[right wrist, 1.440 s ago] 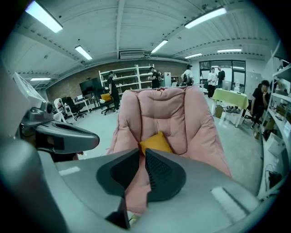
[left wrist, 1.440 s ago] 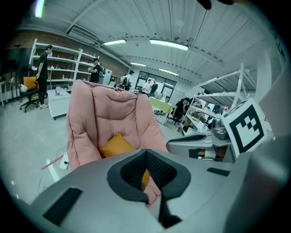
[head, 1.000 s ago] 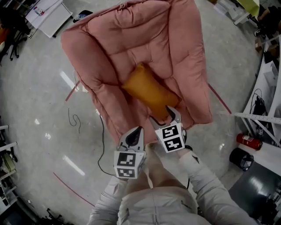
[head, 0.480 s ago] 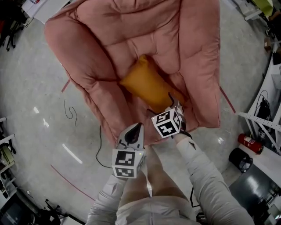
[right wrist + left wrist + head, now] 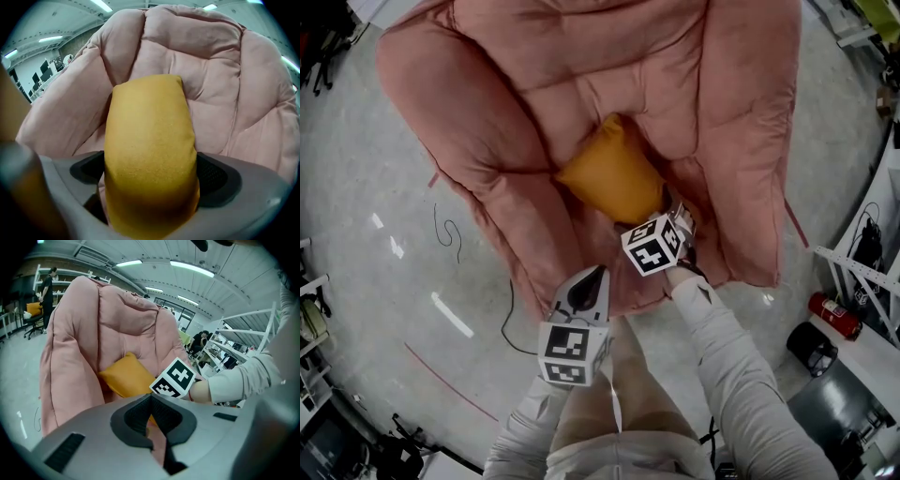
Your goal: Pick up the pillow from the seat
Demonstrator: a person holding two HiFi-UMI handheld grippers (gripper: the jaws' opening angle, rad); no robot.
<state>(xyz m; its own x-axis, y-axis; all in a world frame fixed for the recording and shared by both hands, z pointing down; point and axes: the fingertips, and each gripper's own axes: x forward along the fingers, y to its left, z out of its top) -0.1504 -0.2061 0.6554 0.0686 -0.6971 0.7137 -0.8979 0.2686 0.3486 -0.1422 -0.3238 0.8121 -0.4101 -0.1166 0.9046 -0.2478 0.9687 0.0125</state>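
On the seat of the pink quilted fabric armchair, the orange rectangular fabric pillow is being straddled by the opening right tongs; the left tongs are being held closed, empty.

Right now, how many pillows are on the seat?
1: the orange pillow on the pink chair, its near end between the opening jaws of the right gripper. Folds might hide others.
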